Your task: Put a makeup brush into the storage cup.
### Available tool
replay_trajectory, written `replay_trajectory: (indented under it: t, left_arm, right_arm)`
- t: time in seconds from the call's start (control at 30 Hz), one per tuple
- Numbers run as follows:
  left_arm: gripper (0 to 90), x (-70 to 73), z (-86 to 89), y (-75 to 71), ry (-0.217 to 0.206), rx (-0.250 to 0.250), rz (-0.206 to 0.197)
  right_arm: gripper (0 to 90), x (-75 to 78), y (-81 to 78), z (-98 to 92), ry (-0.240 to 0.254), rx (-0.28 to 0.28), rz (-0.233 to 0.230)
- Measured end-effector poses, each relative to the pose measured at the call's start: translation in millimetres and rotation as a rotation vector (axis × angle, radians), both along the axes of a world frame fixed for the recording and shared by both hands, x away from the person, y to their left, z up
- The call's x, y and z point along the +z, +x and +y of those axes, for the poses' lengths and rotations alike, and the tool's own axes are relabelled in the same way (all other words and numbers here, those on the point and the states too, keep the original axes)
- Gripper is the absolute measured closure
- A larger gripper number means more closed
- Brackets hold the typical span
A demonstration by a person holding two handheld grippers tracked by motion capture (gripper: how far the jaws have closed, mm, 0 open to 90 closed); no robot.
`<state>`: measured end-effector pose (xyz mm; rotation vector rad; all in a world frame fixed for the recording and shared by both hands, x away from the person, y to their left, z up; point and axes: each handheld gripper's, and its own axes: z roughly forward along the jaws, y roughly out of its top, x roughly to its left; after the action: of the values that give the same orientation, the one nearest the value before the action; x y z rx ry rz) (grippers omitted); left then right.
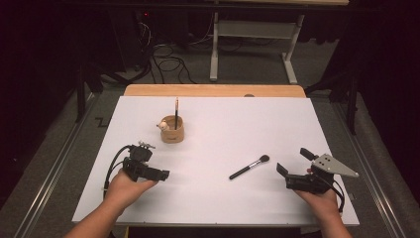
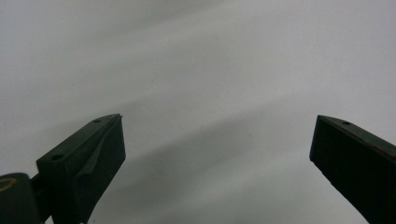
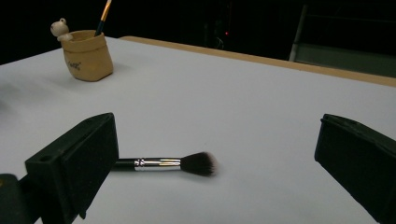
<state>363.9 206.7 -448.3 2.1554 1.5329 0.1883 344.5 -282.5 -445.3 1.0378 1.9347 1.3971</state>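
Right hand-held gripper [image 1: 293,165], jaws wide apart, sits just right of the makeup brush [image 1: 249,167] — best to straddle its handle squarely before closing

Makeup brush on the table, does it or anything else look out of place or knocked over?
Only the makeup brush: it lies loose and slanted on the white table, while a thin brush stands upright in the bear-trimmed wooden holder. Nothing looks spilled or damaged.

You are looking at small dark lettering on the front of the tan cup [image 3: 87,55], too small and blurred for reading. Nothing else in these views is carrying legible text, numbers or signs.
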Motion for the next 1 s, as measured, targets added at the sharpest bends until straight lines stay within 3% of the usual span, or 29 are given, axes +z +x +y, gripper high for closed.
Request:
replay_trajectory:
  t: [0.43,0.67,0.87,1.0]
  left_arm:
    - [4.4,-3.9,-11.3,3.0,0.075,-0.067,0.106]
    - [4.7,-5.1,-13.6,7.2,0.084,-0.083,0.185]
    - [4.3,-7.3,-16.0,9.6,0.107,-0.104,0.228]
    - [3.7,-8.4,-20.4,9.3,0.147,-0.135,0.254]
  right_arm:
    - [0.5,0.5,1.6,2.4,0.002,0.016,0.000]
    - [0.5,-0.4,1.7,5.0,-0.006,0.026,0.004]
    - [0.6,-1.1,2.1,5.9,-0.007,0.032,0.012]
    - [0.6,-1.1,2.0,5.7,-0.008,0.033,0.010]
